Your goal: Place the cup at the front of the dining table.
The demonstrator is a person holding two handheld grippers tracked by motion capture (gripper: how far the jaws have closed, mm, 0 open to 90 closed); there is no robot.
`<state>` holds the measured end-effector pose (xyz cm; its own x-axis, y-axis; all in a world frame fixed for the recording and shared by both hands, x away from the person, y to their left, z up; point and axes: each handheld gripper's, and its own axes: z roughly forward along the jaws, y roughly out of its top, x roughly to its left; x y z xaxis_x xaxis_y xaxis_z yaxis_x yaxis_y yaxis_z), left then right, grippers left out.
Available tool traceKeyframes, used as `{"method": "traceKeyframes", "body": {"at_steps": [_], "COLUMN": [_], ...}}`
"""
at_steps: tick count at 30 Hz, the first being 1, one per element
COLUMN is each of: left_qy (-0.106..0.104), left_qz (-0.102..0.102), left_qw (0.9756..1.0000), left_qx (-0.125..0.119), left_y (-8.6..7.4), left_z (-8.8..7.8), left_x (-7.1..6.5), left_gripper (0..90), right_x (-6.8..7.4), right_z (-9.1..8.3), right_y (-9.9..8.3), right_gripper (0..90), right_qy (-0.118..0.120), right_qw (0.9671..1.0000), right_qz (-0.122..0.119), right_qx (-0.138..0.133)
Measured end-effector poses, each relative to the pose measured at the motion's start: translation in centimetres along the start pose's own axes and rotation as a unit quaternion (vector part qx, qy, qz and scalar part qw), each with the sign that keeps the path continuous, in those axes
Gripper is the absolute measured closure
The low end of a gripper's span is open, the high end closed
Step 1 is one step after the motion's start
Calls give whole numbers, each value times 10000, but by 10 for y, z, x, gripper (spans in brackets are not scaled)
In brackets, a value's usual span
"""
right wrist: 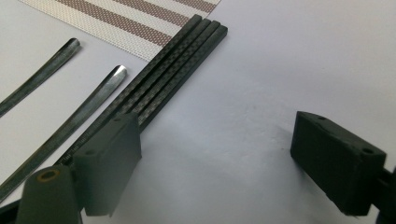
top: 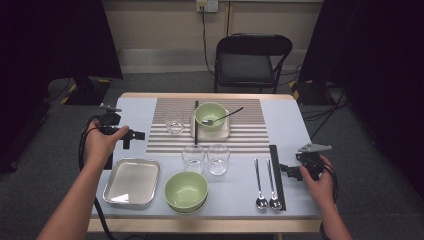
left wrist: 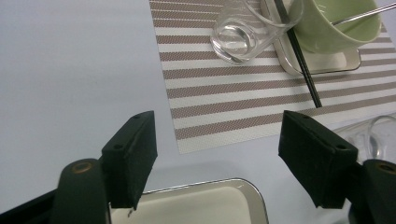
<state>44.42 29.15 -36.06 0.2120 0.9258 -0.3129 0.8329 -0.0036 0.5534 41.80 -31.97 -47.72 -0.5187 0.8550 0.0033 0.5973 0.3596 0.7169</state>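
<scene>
Spoons (top: 265, 183) and a green bowl (top: 186, 189) lie at the near edge, the spoons just left of the black chopsticks (top: 277, 176). Those chopsticks are the likely next thing to be handled: a tight bundle of sticks lying flat just left of the right tongs (top: 295, 170), their long axis running near to far, one end toward the person and the other toward the striped mat (top: 250, 137). In the right gripper view the sticks (right wrist: 173, 74) pass beside the left jaw and point up toward the mat corner (right wrist: 140, 23). Both jaws of the right tongs stand wide apart with nothing between them.

By the look of it this is the approach step, before any grasp. The next move would call for shifting the right tongs leftward over the sticks, jaws set across the long axis, then closing on one.

Left tongs (top: 131, 136) are likewise released and empty, hovering above the steel tray (top: 131, 181), whose rim (left wrist: 205, 186) shows between the jaws. Beyond them stand two glasses (top: 206, 158), then a third glass (left wrist: 236, 39) on the mat, with a second bowl (top: 210, 115) holding a spoon farthest off
</scene>
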Motion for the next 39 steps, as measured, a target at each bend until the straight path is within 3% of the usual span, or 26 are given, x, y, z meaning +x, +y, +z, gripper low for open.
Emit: {"method": "traceKeyframes", "body": {"at_steps": [39], "left_qy": [-81], "left_qz": [-31], "left_qw": [10000], "left_qx": [12], "left_y": [-27], "left_z": [-4], "left_x": [15], "left_gripper": [260], "right_x": [0], "right_z": [0], "right_y": [0], "right_gripper": [153], "right_qy": [1], "right_qw": [10000], "right_qz": [0], "right_qx": [-1]}}
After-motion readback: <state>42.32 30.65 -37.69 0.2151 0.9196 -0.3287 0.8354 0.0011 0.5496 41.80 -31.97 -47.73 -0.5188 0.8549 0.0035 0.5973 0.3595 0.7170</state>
